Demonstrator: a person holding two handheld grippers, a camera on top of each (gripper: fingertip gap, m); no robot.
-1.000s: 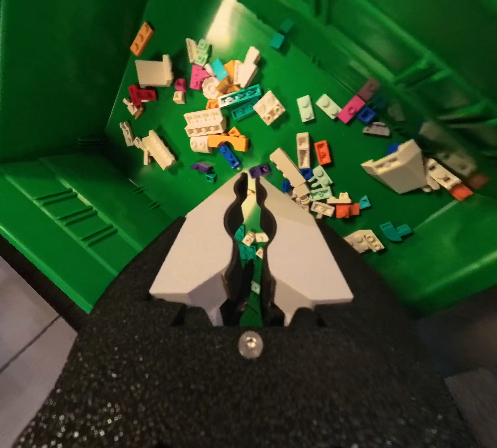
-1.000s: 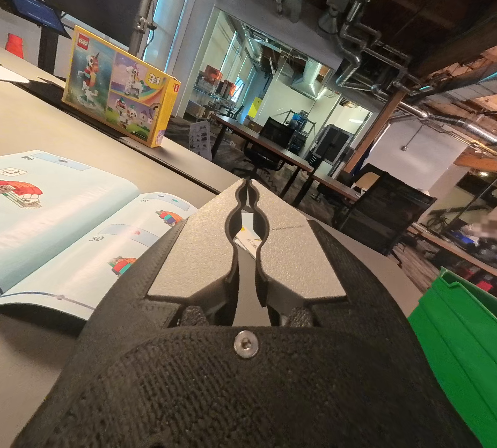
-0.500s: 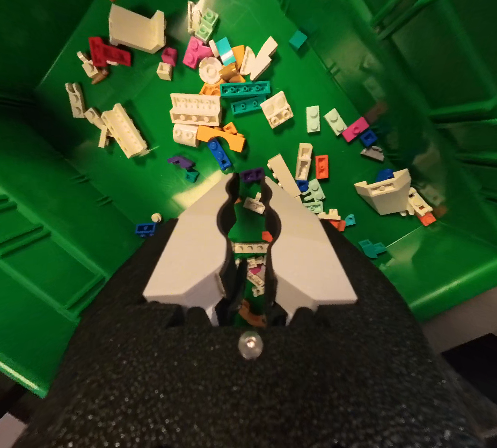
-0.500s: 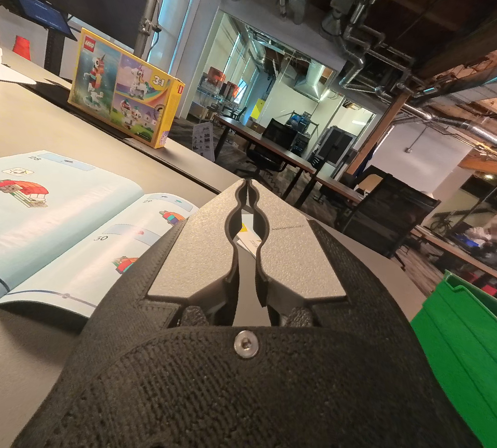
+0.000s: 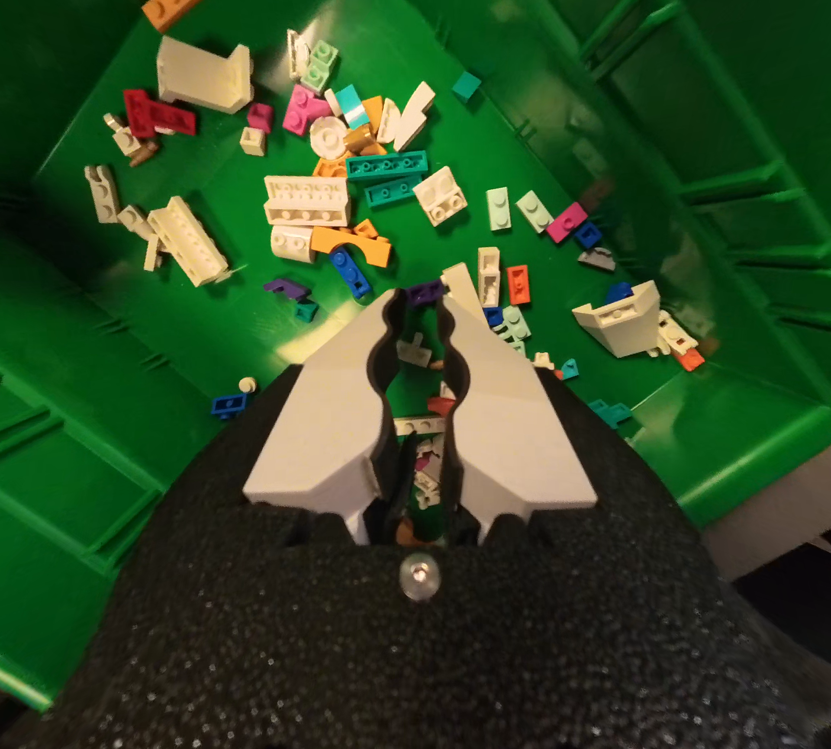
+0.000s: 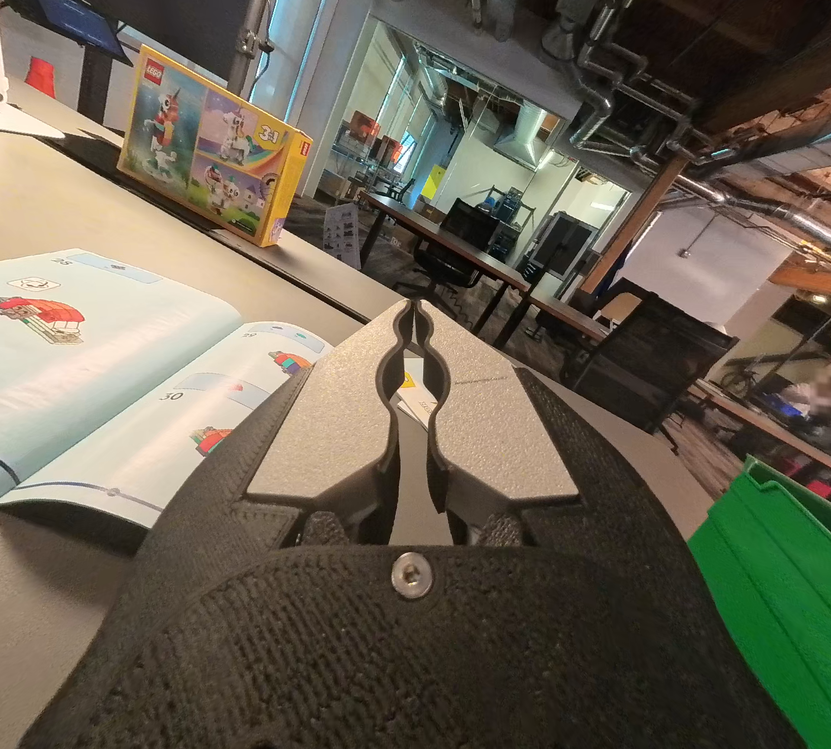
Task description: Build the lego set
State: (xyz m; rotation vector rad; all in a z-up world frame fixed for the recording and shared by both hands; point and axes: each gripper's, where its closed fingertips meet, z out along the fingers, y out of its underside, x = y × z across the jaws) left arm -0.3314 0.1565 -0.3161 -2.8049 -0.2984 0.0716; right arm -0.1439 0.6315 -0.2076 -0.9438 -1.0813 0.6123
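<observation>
My left gripper (image 5: 420,296) reaches down into a green bin (image 5: 112,390) whose floor holds many loose lego pieces. Its jaws stand narrowly apart, with a small purple piece (image 5: 423,291) between the tips. A long white brick (image 5: 459,289) lies just right of that piece, and an orange arch (image 5: 348,245) and a blue plate (image 5: 350,271) lie to the upper left. My right gripper (image 6: 414,305) is shut and empty, low over the grey table (image 6: 67,206). An open instruction booklet (image 6: 112,350) lies to its left.
The yellow lego box (image 6: 211,152) stands at the table's far edge. The green bin's corner (image 6: 773,556) shows at the right of the right wrist view. A second purple piece (image 5: 285,287) and a big white sloped piece (image 5: 623,323) lie in the bin. Other tables and chairs stand behind.
My left gripper has moved deeper into the bin; its jaws went from nearly shut to apart, then narrowed around the purple piece. My right gripper has barely moved.
</observation>
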